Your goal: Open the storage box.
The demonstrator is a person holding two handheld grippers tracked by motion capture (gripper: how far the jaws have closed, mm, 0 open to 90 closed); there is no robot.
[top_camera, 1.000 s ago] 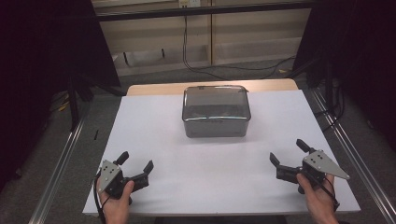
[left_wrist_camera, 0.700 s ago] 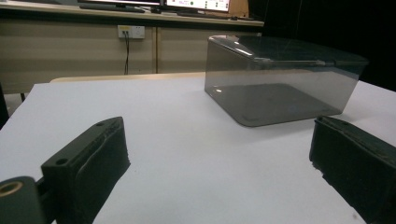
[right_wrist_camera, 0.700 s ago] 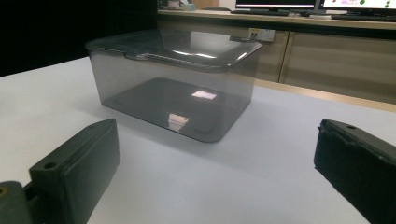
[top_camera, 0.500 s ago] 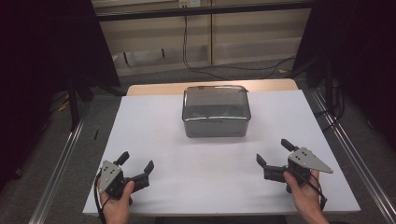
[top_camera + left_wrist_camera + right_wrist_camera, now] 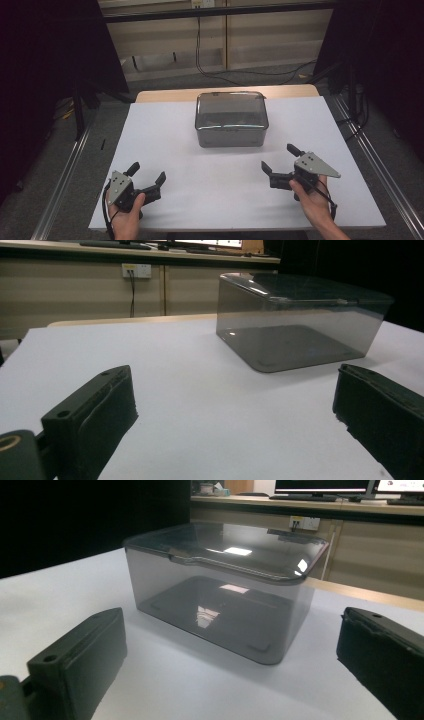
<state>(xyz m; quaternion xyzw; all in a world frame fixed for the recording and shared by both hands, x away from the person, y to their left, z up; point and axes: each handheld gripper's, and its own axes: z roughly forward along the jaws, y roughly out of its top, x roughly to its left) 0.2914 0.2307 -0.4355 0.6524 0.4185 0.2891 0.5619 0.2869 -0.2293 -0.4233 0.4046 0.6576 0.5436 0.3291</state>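
Sitting ahead of both tongs: smoky translucent plastic box (image 5: 230, 120), lid on, rounded corners, seemingly empty. Left gripper (image 5: 146, 176) and right gripper (image 5: 281, 159) gaping, holding nothing, over white tabletop (image 5: 200, 175).

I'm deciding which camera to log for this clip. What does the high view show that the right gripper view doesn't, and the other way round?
High view alone: both hands, the left gripper and right gripper whole, jaws apart, near the white board's front edge, plus the floor around it.

Right gripper view alone: the grey box's lid lip up close, a wall socket and monitors behind.

Both: the lidded translucent grey box standing on the white board, untouched, with the right gripper open.
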